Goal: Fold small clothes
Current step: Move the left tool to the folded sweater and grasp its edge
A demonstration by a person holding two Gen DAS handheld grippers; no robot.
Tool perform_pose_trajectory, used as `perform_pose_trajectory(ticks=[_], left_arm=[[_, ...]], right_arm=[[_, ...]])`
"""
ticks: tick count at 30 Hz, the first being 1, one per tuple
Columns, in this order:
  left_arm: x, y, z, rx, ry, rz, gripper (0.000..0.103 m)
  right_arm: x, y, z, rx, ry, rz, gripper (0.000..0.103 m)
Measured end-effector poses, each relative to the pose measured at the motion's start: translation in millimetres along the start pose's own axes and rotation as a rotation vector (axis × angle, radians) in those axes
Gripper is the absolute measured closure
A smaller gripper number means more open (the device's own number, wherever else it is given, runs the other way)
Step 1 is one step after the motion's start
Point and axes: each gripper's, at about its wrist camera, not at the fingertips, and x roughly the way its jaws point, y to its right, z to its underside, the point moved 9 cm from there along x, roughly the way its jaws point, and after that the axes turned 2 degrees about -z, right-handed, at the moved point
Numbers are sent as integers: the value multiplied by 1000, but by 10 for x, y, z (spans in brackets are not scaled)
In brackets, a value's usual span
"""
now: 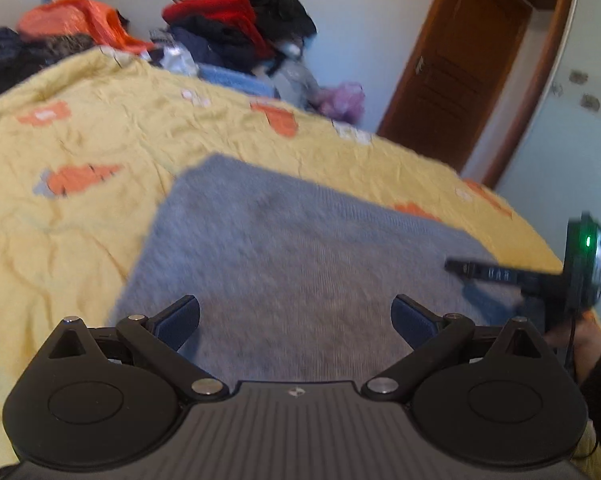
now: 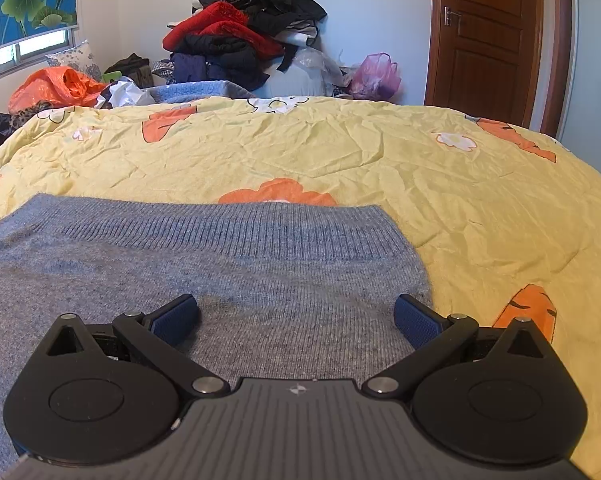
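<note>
Yellow quilt (image 2: 340, 152), grey sweater (image 2: 228, 264) flat, both grippers spread above.

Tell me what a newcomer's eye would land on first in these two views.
The grey-blue knitted sweater lies spread flat on the yellow quilt printed with orange carrots, right below both open grippers, the left gripper and the right gripper. Behind the bed, against the far wall, rises a heap of red and dark clothes, with a brown wooden door to its right.
</note>
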Motion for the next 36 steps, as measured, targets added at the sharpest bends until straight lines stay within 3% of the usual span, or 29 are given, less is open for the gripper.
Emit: perform_pose_trajectory(ticks=[1,5,8,13,17,19,21,26,32,36], left_arm=[[99,-32,76,-3,-49,-12,0],[190,-54,136,152,-51,-90,0],[95,-118,160,166,-65,-95,0],[-296,-347,239,16,-25,-94,0],[-543,-488,378,-126,-19,-107,0],[-612,-555,459,-194,-20,-127,0],[-668,-566,497,-222,-12,-138,0],[-645,-583,449,-318,12,-127,0],[-508,-647,307,-541,44,-99,0],[-433,-623,261,-598,77,-100,1]], right_arm=[[-1,-2,1,1,0,0,0],[-15,8,8,-4,-5,7,1],[-80,113,44,-8,-20,68,0],[-376,311,182,170,-9,65,0],[-610,112,308,110,8,-31,0],[-563,92,428,29,-34,-1,0],[-578,206,461,82,0,-51,0],[-604,270,477,73,-3,-20,0],[-611,286,472,83,2,-23,0],[-615,295,469,90,5,-28,0]])
